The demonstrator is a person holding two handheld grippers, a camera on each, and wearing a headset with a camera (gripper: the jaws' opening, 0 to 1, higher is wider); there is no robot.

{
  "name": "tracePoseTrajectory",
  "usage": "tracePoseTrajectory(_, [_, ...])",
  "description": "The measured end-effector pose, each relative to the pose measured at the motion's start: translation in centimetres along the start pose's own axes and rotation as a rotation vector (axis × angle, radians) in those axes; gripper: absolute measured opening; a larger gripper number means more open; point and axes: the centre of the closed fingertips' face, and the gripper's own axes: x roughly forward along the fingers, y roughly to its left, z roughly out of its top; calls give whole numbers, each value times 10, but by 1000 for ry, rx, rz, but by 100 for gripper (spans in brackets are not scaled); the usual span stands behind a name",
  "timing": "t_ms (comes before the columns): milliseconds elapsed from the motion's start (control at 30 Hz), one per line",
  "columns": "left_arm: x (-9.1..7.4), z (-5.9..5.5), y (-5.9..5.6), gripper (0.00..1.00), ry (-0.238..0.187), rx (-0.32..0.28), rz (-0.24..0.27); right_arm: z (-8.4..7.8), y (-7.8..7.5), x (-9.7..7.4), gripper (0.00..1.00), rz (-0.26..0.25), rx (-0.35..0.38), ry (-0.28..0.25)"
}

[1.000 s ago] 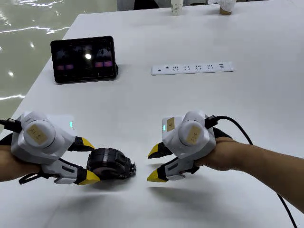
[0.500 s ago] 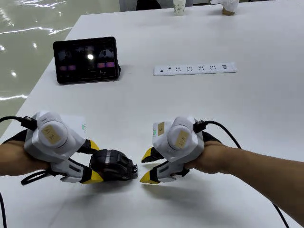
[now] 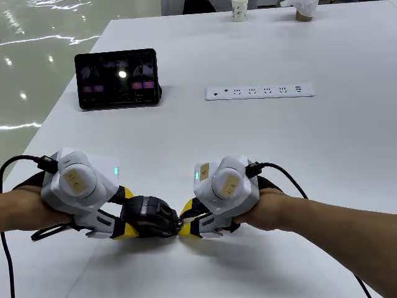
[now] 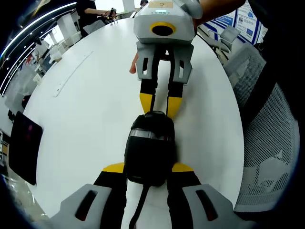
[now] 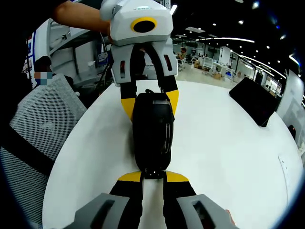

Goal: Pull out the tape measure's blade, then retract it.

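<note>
table: white top (image 3: pixel 267 143) | 10 o'clock: dark screen (image 3: pixel 118 77), propped up | 1 o'clock: white power strip (image 3: pixel 259 91), flat | 12 o'clock: paper cup (image 3: pixel 239 9), far edge | 9-11 o'clock: glossy floor (image 3: pixel 37 56), glare | left gripper view: grey mesh chair (image 4: pixel 267 157)

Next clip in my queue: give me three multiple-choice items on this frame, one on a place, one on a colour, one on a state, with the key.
1. In the head view, where does the tablet stand relative to the power strip?
A. To its left
B. To its right
C. On top of it

2. What colour is the case of the tape measure?
A. Yellow
B. Black
C. Red

3. How is the left gripper?
A. Open, holding nothing
B. Shut on the tape measure
C. Shut on the power strip

Key: 1 A, the tablet is on the strip's left, apart from it; 2 B, the case is black in both gripper views; 3 B, its yellow-tipped jaws press both sides of the case.
</note>
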Motion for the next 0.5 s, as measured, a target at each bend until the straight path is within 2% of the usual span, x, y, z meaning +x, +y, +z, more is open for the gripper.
tracePoseTrajectory(100, [0,1,0,26,-1,-9,-9,1,0,1,12,4,-4,1])
tracePoseTrajectory(167, [0,1,-1,26,1,-10,-11,0,0,1,12,6,29,-2])
tracePoseTrajectory(267, [0,1,-1,26,2,-14,-10,0,0,1,12,-1,-6,-7])
tracePoseTrajectory(333, [0,1,-1,26,4,-18,-9,0,0,1,11,-4,10,-8])
tracePoseTrajectory(500, [0,-1,-1,26,9,-18,-6,0,0,0,9,-3,-22,-3])
